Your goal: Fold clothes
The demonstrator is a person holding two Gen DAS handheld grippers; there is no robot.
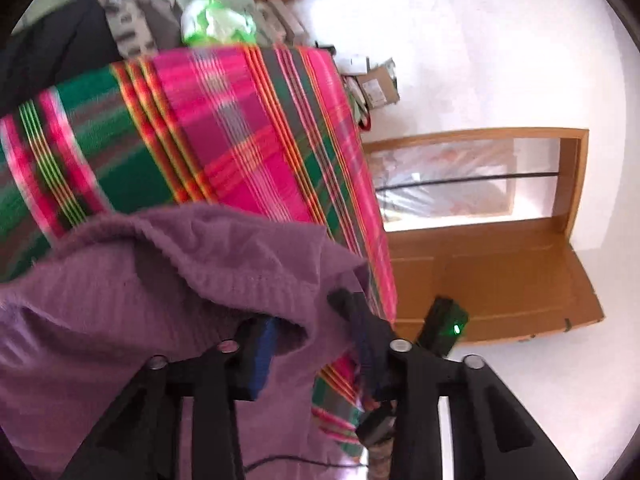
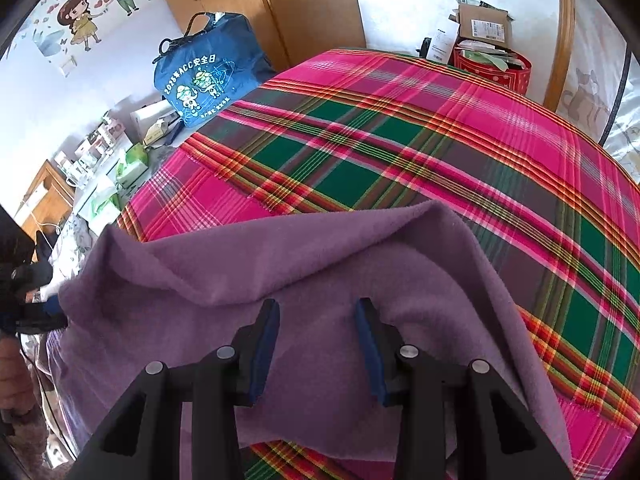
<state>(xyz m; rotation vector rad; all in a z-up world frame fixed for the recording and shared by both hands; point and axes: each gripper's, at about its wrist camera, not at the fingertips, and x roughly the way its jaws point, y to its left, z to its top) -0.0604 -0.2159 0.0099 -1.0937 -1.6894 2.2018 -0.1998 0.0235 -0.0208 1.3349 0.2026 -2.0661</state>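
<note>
A purple knit garment (image 2: 320,256) lies on a bed under a pink, green and red plaid cover (image 2: 400,140). A raised fold runs across the garment just ahead of my right gripper (image 2: 318,308). That gripper hovers low over the flat cloth, open, with nothing pinched between its blue pads (image 2: 266,340). In the left wrist view the garment (image 1: 140,300) is bunched and its ribbed edge drapes over my left gripper (image 1: 304,312). Its jaws stand wide apart and the left fingertip is hidden by cloth. From the right wrist view the left gripper (image 2: 36,296) sits at the garment's left corner.
A blue bag (image 2: 208,76) and tissue boxes (image 2: 132,160) stand past the bed's far left. A red box (image 2: 496,68) and a cardboard box (image 2: 484,26) sit at the far right corner. A wooden door (image 1: 500,272) is beside the bed. A sleeve (image 2: 16,380) shows lower left.
</note>
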